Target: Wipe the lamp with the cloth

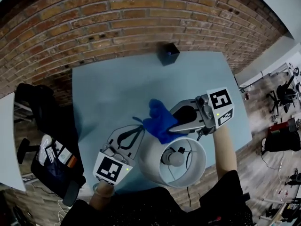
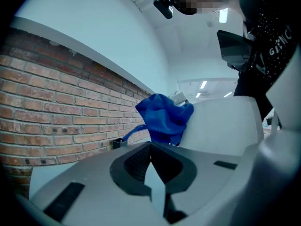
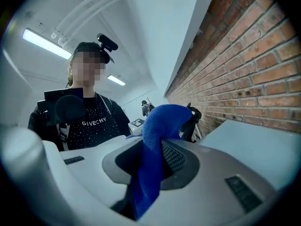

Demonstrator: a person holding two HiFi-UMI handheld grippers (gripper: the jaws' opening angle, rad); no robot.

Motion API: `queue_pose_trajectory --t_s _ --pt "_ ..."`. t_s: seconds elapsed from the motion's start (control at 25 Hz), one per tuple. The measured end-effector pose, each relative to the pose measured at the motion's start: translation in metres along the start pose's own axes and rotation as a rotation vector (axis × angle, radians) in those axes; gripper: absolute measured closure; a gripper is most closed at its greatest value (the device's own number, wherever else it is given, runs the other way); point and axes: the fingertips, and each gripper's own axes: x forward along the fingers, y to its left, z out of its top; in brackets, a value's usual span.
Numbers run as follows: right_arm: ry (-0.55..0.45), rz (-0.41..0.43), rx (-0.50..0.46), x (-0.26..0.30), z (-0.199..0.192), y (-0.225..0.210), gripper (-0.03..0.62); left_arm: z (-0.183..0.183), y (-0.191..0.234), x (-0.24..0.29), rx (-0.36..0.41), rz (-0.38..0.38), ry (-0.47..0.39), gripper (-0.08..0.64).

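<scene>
Blue cloth [image 1: 159, 121]: pinched in the right tongs [image 1: 175, 126], bunched ahead of their tips and trailing down between the jaws. It rests against the top rim of the lamp shade.
Right tongs: closed tight on the cloth, with fabric filling the gap between the pads.
Left tongs [image 1: 139, 132]: jaws brought together at the tips, with nothing between them. They sit just beside the shade's outer wall, though whether they touch it cannot be told. The cloth is just ahead of their tips.
Lamp [image 1: 149, 160]: white drum shade at the near edge of the pale blue table [image 1: 117, 88], between the two tongs.
Inside the shade: a grey bulb holder [image 1: 175, 157] and a dark wire show through the open top.
Writing: "GIVENCHY" in pale letters on the person's black shirt [image 3: 91, 124], seen beyond the right tongs.
Black box [image 1: 168, 54]: well beyond both tongs, at the table's far edge by the brick wall [image 1: 117, 22].
</scene>
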Motion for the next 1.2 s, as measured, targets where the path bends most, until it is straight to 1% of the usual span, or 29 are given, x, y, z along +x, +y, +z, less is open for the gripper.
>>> queue_pose_trajectory --t_s 0.12,0.24,0.48,0.56,0.64,0.68,0.76,0.84,0.92,1.0,1.08,1.2 --pt "0.045 0.020 0.016 0.009 -0.015 -0.016 0.503 -0.011 0.006 0.003 0.006 -0.001 0.015 0.551" --pt "0.095 0.016 0.039 0.018 -0.035 -0.034 0.503 -0.026 0.011 0.007 -0.028 -0.004 0.013 0.551" --pt "0.137 0.016 0.089 0.025 -0.065 -0.061 0.503 -0.059 0.015 0.016 -0.014 -0.011 0.049 0.551" --pt "0.146 0.008 0.108 0.029 -0.073 -0.069 0.503 -0.069 0.018 0.017 -0.017 -0.009 0.059 0.551" --pt "0.161 -0.019 0.137 0.030 -0.083 -0.081 0.503 -0.076 0.022 0.018 -0.020 -0.001 0.063 0.551" --pt "0.168 -0.046 0.155 0.029 -0.088 -0.087 0.503 -0.078 0.023 0.018 -0.020 0.005 0.063 0.551" --pt "0.165 -0.131 0.183 0.020 -0.092 -0.097 0.503 -0.081 0.025 0.015 -0.019 0.015 0.061 0.551" --pt "0.121 -0.228 0.181 0.005 -0.079 -0.093 0.503 -0.079 0.024 0.009 -0.019 0.012 0.051 0.552" --pt "0.061 -0.349 0.160 -0.015 -0.050 -0.078 0.503 -0.075 0.023 0.001 -0.019 0.009 0.046 0.551" --pt "0.018 -0.496 0.144 -0.032 -0.016 -0.058 0.504 -0.070 0.021 -0.007 -0.030 0.013 0.052 0.551" --pt "-0.004 -0.622 0.139 -0.039 0.015 -0.032 0.503 -0.065 0.016 -0.015 -0.050 0.009 0.049 0.552" --pt "-0.030 -0.792 0.119 -0.036 0.050 0.008 0.504 -0.058 0.006 -0.034 -0.067 -0.012 0.022 0.552"
